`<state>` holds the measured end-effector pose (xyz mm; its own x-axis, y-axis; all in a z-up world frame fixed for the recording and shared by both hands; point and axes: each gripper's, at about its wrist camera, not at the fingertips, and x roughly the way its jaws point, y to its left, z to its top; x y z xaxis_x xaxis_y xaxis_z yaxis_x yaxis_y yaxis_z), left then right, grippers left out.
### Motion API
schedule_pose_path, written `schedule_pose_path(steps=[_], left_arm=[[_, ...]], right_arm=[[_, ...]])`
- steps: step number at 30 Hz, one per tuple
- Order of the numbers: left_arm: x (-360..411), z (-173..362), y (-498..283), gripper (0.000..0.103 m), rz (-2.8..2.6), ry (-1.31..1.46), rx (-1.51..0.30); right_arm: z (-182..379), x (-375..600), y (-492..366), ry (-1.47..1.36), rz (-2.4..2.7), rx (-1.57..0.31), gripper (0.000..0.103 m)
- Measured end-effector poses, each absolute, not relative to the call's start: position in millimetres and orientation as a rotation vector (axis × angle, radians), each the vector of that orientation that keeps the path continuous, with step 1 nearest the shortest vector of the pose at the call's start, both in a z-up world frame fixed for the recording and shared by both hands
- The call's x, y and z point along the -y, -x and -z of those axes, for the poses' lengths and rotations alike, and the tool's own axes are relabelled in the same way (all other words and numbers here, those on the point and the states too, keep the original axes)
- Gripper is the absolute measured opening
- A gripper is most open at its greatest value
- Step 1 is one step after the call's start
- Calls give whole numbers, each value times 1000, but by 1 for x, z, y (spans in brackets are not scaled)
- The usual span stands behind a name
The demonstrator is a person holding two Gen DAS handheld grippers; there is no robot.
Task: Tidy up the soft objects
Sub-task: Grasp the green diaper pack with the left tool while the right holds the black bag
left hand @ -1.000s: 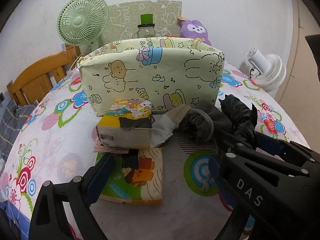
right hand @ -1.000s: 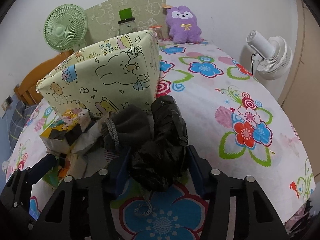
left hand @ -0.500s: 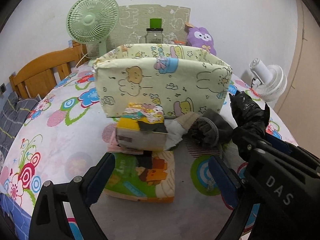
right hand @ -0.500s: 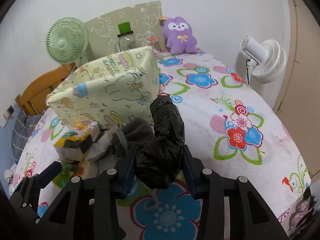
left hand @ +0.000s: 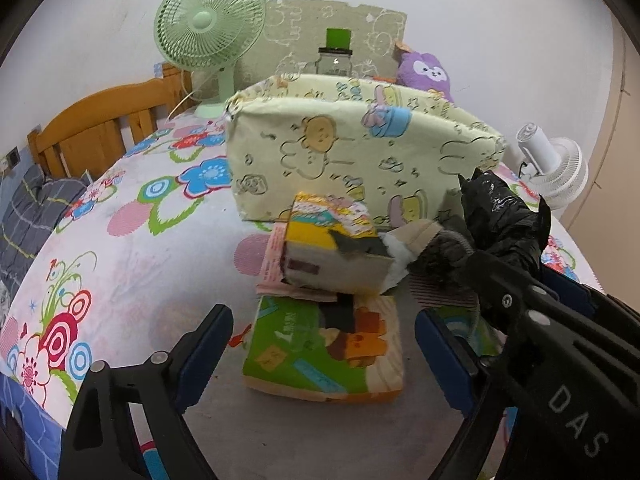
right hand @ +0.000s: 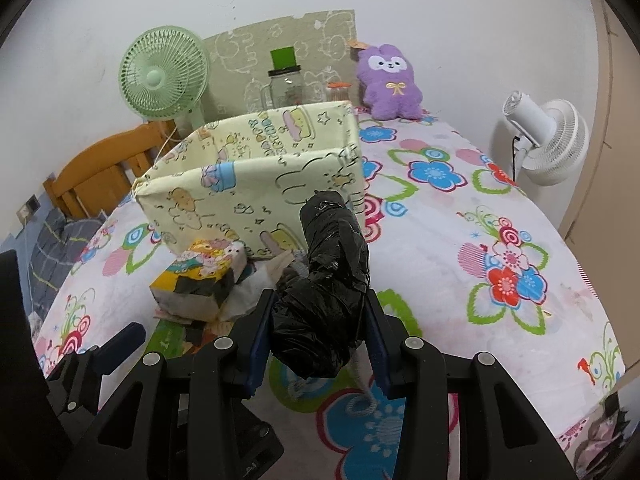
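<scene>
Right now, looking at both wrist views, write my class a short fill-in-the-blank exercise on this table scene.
1. The right hand-held gripper is shut on a crumpled ____ plastic bag.
2. The left hand-held gripper is ____, holding nothing.
3. The purple plush toy sits ____ the pale yellow cartoon-print fabric box.

Missing words: black; open; behind

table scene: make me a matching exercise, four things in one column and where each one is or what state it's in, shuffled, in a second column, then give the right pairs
Things
1. black plastic bundle
2. green fan
3. purple plush
4. left gripper

Places or states
A. at the far edge of the table, by the wall
B. open, over the green tissue pack
C. clamped in the right gripper
D. behind the fabric storage box, on its left

Pairs: 1-C, 2-D, 3-A, 4-B
</scene>
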<state>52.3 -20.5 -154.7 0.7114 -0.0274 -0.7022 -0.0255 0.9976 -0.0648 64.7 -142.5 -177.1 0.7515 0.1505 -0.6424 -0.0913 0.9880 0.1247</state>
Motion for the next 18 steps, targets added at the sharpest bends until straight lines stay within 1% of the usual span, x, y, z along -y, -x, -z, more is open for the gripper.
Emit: schedule_pose_path(steps=[8,10,13,14,18], left_arm=[[18,165,-56,89,9,82,-806],[18,166,-56,86,9,79,-805],[18,164,-56,75,9,78,-804],[18,164,-55,73,9,79,-804],[19,158,-50,72,25,83,-789]], right_arm=[[182,134,-68,-59,-122,-719,45],[183,133,-69,-56,-119,-720,45],[184,132,-70,-51,-117,-723,45],[184,132,-70,-51,-117,-723,45],[184,132,-69,-49,-117,-723,45]])
